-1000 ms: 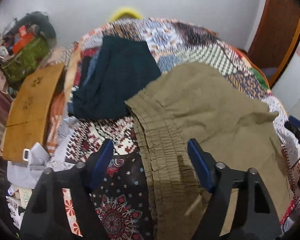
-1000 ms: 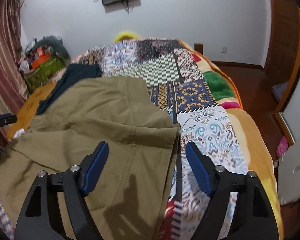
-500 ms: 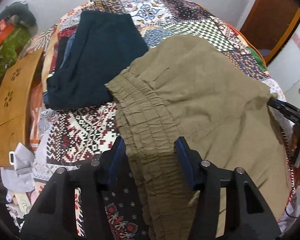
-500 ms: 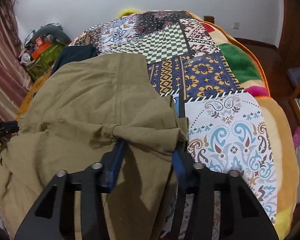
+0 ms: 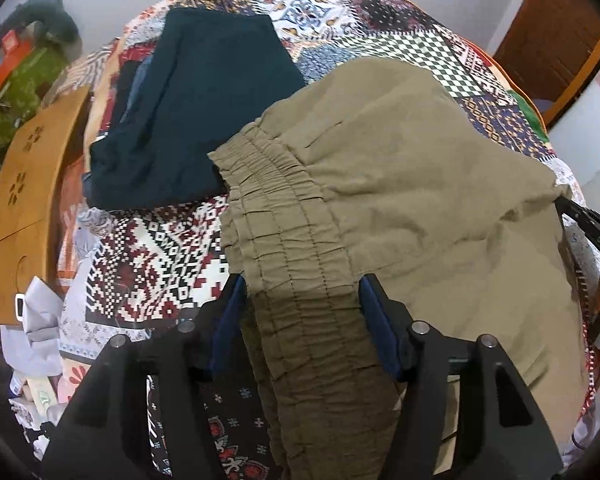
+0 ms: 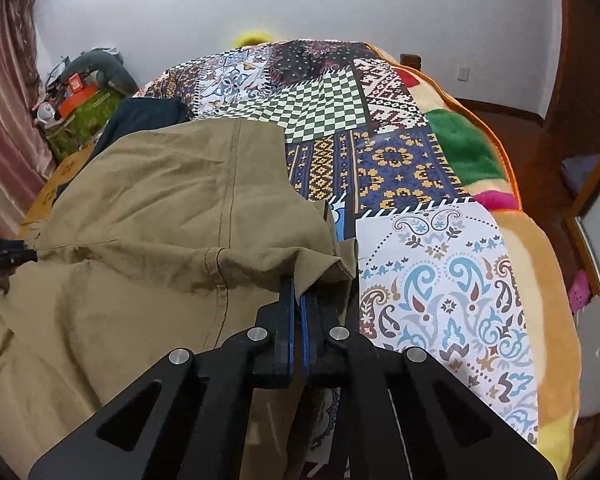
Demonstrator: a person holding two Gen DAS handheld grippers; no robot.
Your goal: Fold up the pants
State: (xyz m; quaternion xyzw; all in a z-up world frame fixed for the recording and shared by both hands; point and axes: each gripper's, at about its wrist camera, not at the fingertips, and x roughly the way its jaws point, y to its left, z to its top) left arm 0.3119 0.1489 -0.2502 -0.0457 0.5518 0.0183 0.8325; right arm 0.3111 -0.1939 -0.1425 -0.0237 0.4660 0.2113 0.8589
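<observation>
Olive-khaki pants [image 5: 400, 184] lie spread on a patchwork bedspread [image 5: 156, 256]. In the left wrist view my left gripper [image 5: 302, 284] straddles the gathered elastic waistband [image 5: 284, 216], jaws still apart with the band between them. In the right wrist view my right gripper [image 6: 298, 286] is shut on a bunched fold of the pants [image 6: 180, 208] at the hem end, near the pants' right edge. The right gripper's tip also shows at the right edge of the left wrist view [image 5: 588, 220].
A folded dark teal garment [image 5: 204, 112] lies on the bed beyond the waistband. A wooden board [image 5: 24, 184] and clutter stand off the bed's left side. The bedspread [image 6: 440, 264] stretches right of the pants. A wooden door [image 5: 560, 32] is at the far right.
My right gripper has shut fully on the pants' hem fold. My left gripper has narrowed around the waistband and moved forward over it.
</observation>
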